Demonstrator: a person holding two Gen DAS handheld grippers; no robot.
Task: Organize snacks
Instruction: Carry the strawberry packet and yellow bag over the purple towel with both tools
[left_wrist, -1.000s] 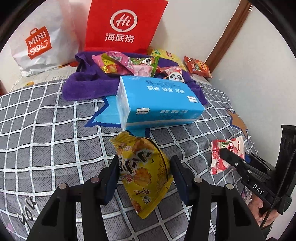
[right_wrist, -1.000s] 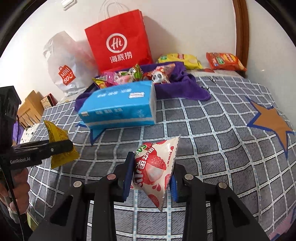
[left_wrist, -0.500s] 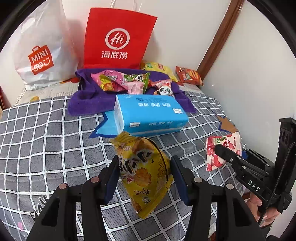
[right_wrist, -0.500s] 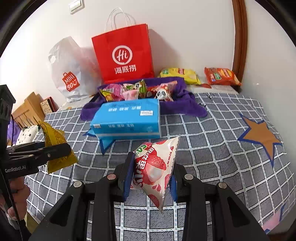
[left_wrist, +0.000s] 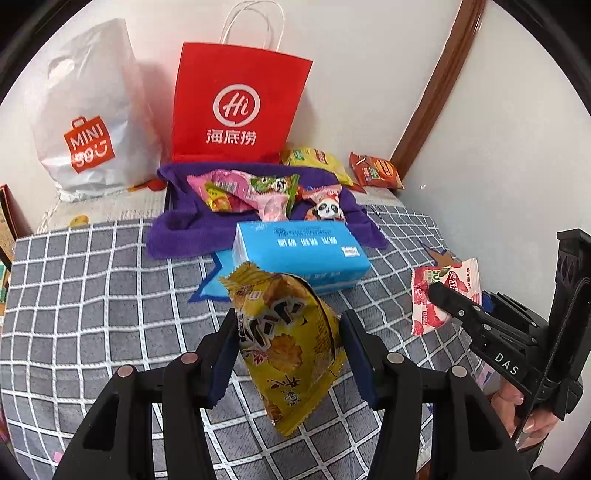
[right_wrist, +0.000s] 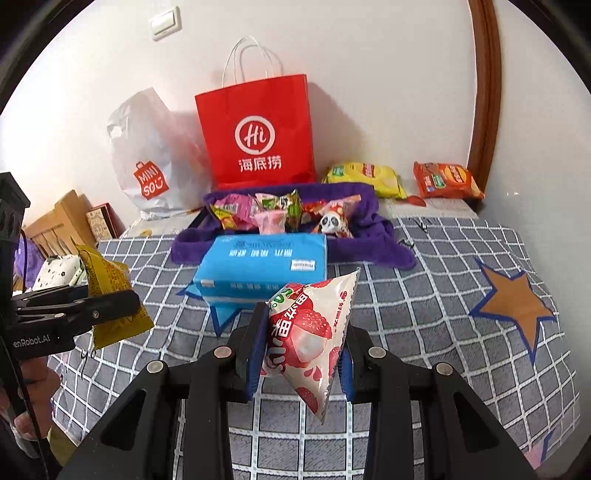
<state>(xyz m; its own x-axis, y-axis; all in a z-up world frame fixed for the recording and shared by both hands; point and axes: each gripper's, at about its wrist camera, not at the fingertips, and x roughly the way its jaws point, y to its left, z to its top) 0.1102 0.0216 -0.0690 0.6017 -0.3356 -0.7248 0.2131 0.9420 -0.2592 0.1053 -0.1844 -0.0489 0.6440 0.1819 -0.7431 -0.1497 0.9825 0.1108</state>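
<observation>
- The left gripper (left_wrist: 288, 350) is clenched on a yellow chip packet (left_wrist: 286, 343), pads pressing its two sides around the middle; the packet hangs in the air above the checked bedspread (left_wrist: 92, 295), its lower corner dangling free.
- The right gripper (right_wrist: 301, 354) is clamped on a pink-and-white strawberry sweet packet (right_wrist: 308, 332), also off the bed, one corner pointing up toward 1 o'clock.
- Both packets look light, puffy and crinkly. My guess is air-filled film that gives under the pads, so a hard squeeze could crush the chips or burst a seam.
- The film looks glossy and likely slippery; a hold across the fat middle, as now, seems safer than pinching a sealed edge, which may slide out.
- From the left wrist view, the blue tissue pack (left_wrist: 301, 258) lies at 12 o'clock, and just behind it the purple cloth bin (left_wrist: 177, 236) holds the other snacks (left_wrist: 255, 190).
- The red paper bag (left_wrist: 236, 107) stands against the wall beyond; two more packets (right_wrist: 402, 179) lie at about 1 o'clock by the wall.
- Dropping a light packet into the soft bin should need only a gentle release from just above it.
</observation>
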